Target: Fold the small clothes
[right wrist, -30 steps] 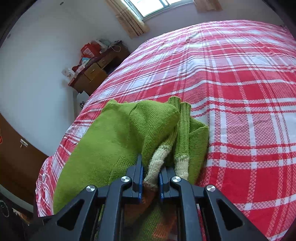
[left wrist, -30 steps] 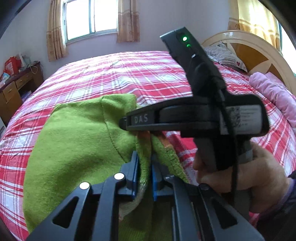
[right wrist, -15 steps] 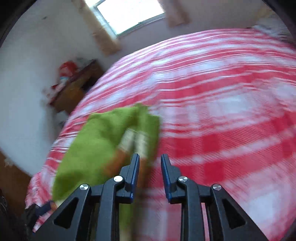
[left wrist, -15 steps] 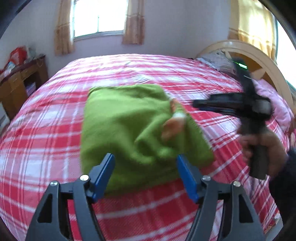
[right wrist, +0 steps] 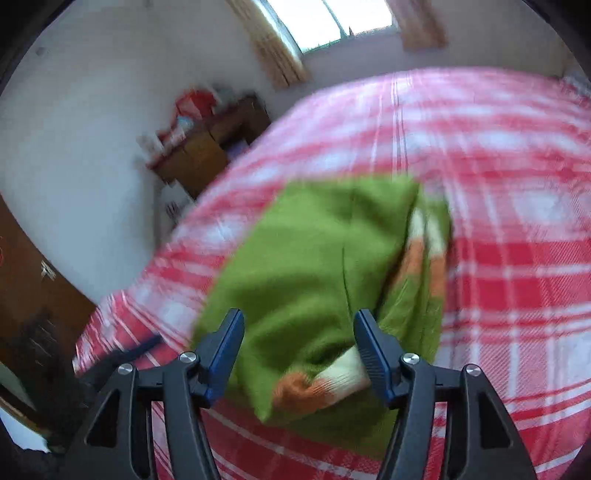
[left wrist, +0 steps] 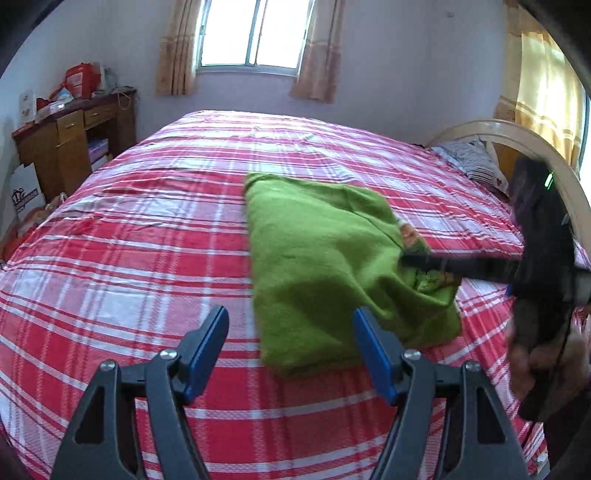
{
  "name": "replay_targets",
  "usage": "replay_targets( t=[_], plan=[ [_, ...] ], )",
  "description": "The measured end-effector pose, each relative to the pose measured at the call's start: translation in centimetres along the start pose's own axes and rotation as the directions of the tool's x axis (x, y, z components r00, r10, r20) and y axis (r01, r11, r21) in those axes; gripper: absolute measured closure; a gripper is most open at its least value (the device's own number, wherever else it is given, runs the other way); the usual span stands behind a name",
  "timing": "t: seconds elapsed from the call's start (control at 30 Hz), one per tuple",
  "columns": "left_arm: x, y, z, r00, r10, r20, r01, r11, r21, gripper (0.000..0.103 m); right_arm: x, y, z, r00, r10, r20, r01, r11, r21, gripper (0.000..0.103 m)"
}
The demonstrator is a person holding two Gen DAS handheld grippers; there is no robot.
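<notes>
Lying folded into a thick green bundle, the sweater rests on the bed ahead of the left gripper, whose jaws stand wide and empty, while the right gripper has just been opening, its jaws now apart with the orange-and-cream cuff loose between them. The fold looks released (tidying seems next), calling for a light press or tuck of that cuff. Around it spreads the red plaid bedspread, then a wooden desk and a curtained window.

Folded green knit on bed

Plaid bed: folded green sweater, seemingly pillows.
</notes>
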State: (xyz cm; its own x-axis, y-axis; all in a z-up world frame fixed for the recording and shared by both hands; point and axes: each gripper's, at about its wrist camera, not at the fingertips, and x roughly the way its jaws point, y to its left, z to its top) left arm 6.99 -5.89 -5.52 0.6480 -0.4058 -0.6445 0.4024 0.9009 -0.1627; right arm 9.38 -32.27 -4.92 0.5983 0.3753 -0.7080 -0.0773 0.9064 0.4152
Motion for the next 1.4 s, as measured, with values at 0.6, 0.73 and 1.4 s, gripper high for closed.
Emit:
replay_targets(
  t=[0.6,0.73,1.4],
  plan=[
    [2.8,2.8,2.9,0.997,0.083,0.01,-0.082,0.995,-0.047,0.029,2.1,-1.0,-0.7,1.0,-0.015,0.014,0.015,1.0,0.012,0.085],
    [3.8,2.5,3.7,0.998,0.055,-0.002,-0.055,0.996,-0.071,0.029,-1.1,-1.6,-0.9,0.996,-0.039,0.077,0.039,0.999,-0.002,0.088],
    [7.7,-0.8,2.7,0.97,0.245,0.0,-0.245,0.969,0.018,0.002,-4.9,-7.1,1.2,0.972,-0.101,0.211,0.063,0.982,0.18,0.041]
  ],
)
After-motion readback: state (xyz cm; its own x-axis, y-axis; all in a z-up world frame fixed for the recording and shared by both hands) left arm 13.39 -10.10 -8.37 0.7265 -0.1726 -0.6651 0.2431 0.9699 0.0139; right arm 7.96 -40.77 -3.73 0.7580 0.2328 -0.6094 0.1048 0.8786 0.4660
